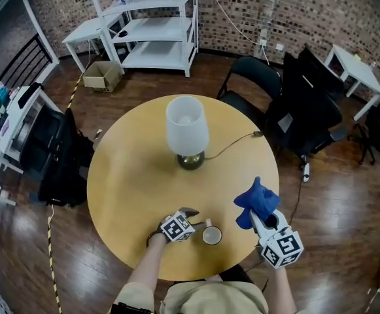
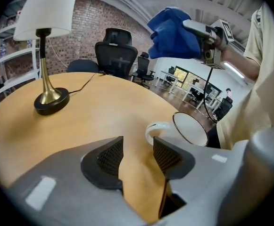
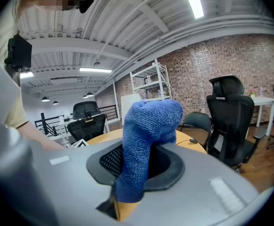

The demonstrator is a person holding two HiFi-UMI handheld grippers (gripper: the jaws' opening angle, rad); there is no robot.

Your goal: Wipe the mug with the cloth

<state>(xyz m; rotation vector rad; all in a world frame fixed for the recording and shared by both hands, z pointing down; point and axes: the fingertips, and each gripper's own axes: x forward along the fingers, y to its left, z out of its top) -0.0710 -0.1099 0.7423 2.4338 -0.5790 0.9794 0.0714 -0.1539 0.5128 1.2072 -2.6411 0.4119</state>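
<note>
Progress check: the setup is sorted, but none of the wiping itself looks done yet. The cloth (image 3: 148,135) is already picked up and clamped in the jaws of the right gripper (image 1: 258,216). It's bunched up and held in the air near the tabletop's (image 1: 131,175) right edge, clear of the mug (image 1: 211,235).

The mug is stood upright close to the near edge, with its handle turned toward the left gripper (image 2: 137,149). That gripper's jaws are held apart, with only bare wood seen between the pads. The handle sits just past the tips and isn't touched, as far as can be told (pretty close call though). A lamp (image 1: 188,133) is parked at the middle, well out of the way.

So the pickup half can be counted as done. Still left, by the look of it:
- the mug needs to be steadied, probably by the handle
- the cloth has to be brought onto it
- the actual rubbing has to be done
</note>
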